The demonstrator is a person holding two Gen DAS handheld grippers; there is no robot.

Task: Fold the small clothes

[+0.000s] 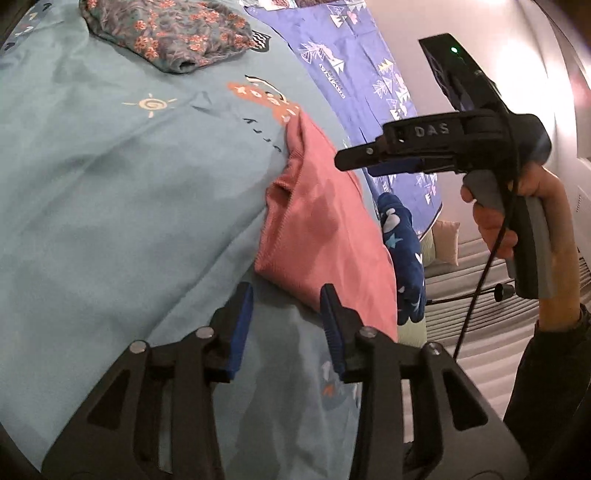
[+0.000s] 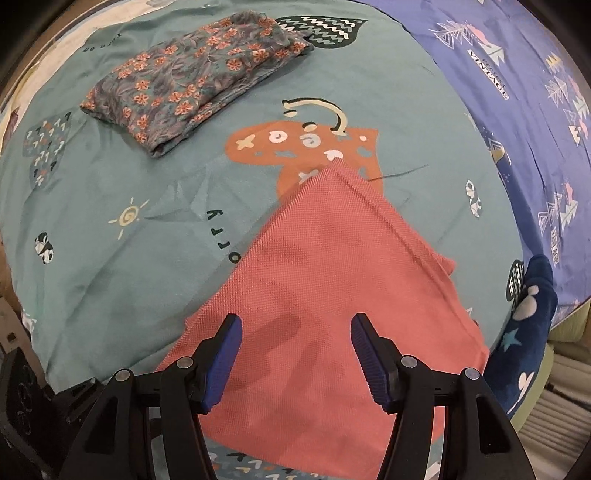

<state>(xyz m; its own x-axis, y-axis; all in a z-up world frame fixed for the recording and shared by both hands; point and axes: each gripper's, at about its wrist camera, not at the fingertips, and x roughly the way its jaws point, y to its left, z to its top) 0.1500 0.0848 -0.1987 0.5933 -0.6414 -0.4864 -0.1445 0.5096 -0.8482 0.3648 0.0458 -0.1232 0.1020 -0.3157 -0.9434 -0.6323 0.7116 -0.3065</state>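
A pink knit garment lies folded on the teal bedsheet; it also shows in the left wrist view. My right gripper is open and empty, hovering above the garment's near part. It shows from the side in the left wrist view, held above the garment's right edge. My left gripper is open and empty, just short of the garment's near corner. A folded floral garment lies at the back left, also in the left wrist view.
A purple patterned sheet covers the right side of the bed. A dark blue plush item with white shapes lies at the bed's right edge. Beyond the edge are a sofa and floor.
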